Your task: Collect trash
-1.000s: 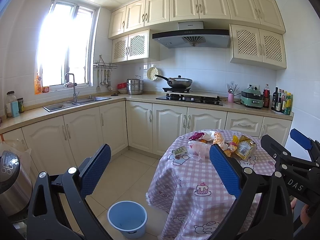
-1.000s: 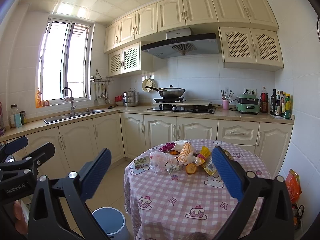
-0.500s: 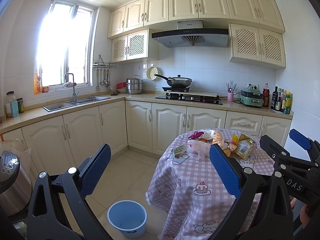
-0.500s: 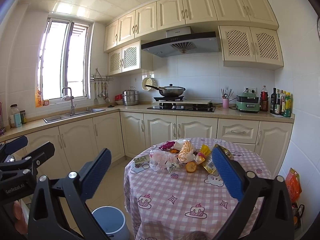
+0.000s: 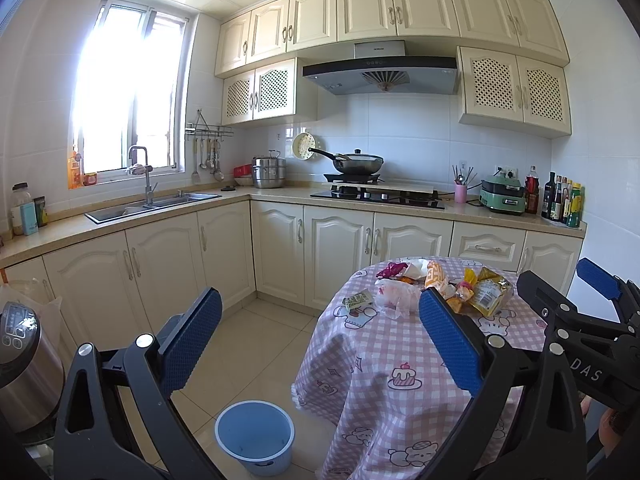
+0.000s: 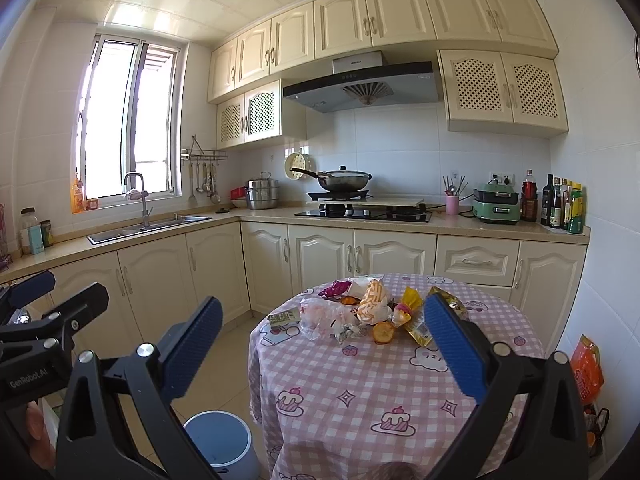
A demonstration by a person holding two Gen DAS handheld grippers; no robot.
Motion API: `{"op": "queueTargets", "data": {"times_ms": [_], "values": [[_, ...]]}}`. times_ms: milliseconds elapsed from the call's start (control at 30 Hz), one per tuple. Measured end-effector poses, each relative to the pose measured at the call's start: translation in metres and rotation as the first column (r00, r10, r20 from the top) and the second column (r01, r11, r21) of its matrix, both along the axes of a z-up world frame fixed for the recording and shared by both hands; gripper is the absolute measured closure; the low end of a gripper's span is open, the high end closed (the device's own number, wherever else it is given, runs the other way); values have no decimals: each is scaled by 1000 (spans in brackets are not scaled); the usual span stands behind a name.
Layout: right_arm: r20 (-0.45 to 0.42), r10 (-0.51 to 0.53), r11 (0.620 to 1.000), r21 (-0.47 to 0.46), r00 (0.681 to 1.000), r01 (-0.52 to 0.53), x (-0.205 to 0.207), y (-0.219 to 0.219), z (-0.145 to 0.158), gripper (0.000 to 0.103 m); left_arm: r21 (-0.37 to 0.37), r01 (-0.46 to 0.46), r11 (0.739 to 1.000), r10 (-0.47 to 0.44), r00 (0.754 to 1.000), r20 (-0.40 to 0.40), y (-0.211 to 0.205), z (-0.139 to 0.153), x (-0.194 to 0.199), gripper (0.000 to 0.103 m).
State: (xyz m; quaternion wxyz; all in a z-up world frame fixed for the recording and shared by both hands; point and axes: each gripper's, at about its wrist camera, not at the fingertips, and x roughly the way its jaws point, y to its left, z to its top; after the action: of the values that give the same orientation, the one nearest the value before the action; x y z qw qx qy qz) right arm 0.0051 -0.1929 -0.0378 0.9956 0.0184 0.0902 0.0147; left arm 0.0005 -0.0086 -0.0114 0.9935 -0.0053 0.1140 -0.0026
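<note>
A pile of trash (image 6: pixel 360 314) lies on the far half of a round table (image 6: pixel 380 392) with a pink checked cloth: a clear plastic bag (image 6: pixel 320 318), an orange-striped wrapper (image 6: pixel 374 306), yellow wrappers (image 6: pixel 414 320), an orange slice (image 6: pixel 383 333) and a green packet (image 6: pixel 283 316). The pile also shows in the left wrist view (image 5: pixel 432 286). A blue bin (image 5: pixel 254 438) stands on the floor left of the table, also in the right wrist view (image 6: pixel 219 442). My left gripper (image 5: pixel 320 340) and right gripper (image 6: pixel 324 348) are both open and empty, held short of the table.
Cream kitchen cabinets (image 5: pixel 168 256) run along the back and left, with a sink (image 5: pixel 148 206), stove and wok (image 5: pixel 356 164). A steel appliance (image 5: pixel 24 364) stands at the left. An orange bag (image 6: pixel 586 368) hangs at the right wall. Tiled floor (image 5: pixel 256 340) lies between cabinets and table.
Both views have shifted only slightly; the table sits a little lower in the right wrist view. Both grippers stay open.
</note>
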Motion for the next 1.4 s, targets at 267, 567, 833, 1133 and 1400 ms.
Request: {"op": "queueTargets", "data": {"times_ms": [267,567,833,1133,1400], "values": [[1,1,1000,0,1000,-1,1,1,-1,4,0,0,1000,0,1000,-1,2,-1,0,7],[-2,3,1000,2,1000,-3,4,2,-2,4,4,2,1000,-2,1000,-3,3,0,1,7],[-2,2,1000,2,1000,-2,4,2,-3,4,9,7,1000,-7,1000,-7,4,1,1,7],[-16,-9,1000,0,1000,9,11,1,-4,4,10,25,1000,-25,999,-23,3,-1,7,7],[-41,-26,1000,8,999,27,34,-7,-11,4,13,60,998,-59,996,-73,-7,-8,40,7]]}}
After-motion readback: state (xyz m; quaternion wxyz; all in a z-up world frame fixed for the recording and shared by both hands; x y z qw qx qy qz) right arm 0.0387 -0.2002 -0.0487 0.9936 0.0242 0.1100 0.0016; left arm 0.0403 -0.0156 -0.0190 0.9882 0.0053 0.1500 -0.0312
